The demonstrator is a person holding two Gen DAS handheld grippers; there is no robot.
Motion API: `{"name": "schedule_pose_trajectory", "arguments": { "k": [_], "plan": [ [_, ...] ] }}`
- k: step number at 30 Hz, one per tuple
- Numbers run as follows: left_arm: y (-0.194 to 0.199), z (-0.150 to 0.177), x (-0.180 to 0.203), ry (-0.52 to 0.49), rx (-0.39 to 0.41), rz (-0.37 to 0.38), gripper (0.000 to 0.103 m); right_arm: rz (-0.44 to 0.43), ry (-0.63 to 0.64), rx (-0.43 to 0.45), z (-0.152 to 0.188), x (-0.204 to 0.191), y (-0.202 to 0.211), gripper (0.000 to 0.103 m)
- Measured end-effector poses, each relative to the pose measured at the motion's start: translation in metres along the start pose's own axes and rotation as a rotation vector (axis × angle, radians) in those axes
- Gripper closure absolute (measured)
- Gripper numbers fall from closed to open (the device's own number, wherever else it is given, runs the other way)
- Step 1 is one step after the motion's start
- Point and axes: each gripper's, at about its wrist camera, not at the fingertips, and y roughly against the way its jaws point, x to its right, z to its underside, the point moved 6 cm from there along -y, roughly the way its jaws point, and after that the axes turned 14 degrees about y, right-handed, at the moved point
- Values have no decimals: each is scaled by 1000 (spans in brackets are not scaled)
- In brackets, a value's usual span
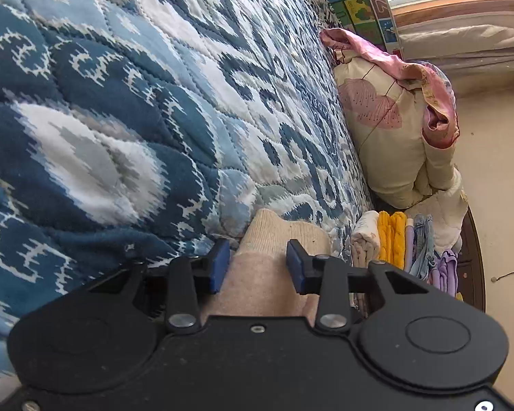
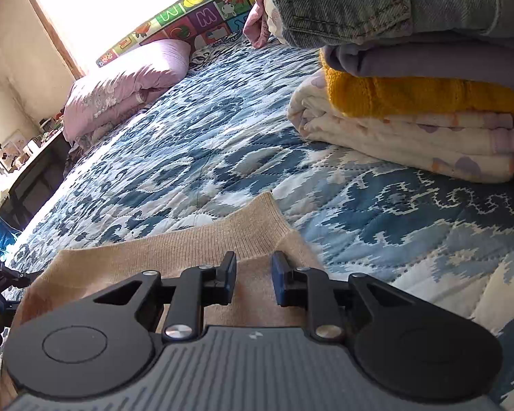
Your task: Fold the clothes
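We work a beige ribbed-knit garment [image 2: 174, 250] lying flat on the blue-and-white quilted bed cover [image 2: 195, 157]; our left gripper [image 1: 258, 263] and right gripper [image 2: 254, 277] both hover spread over it — neither pinching cloth; a stack of folded clothes [image 2: 421, 102] sits near; to fold cleanly, we judge, each gripper should close on a matching edge — and lift evenly.

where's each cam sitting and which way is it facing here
Left wrist: on the left gripper, facing along the blue quilt toward a cream pillow; open jaws over the beige sweater.
Right wrist: on the right gripper, looking across the bed to a pink pillow; open jaws show.
Shared: sweater, quilt, folded stack.
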Motion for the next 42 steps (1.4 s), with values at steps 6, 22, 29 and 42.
{"name": "schedule_pose_trajectory", "arguments": {
  "k": [6,22,29,42],
  "plan": [
    [36,17,25,-365,300,-56,100,36,28,27,-7,-3,9,79],
    [41,38,35,-370,246,-129,81,41,141,26,-20,-22,25,92],
    [17,29,8,-218,254,-229,81,45,107,-67,-6,-15,-14,96],
    [150,187,-23,-360,426,-224,75,-55,161,18,66,-64,130,78]
  ]
}}
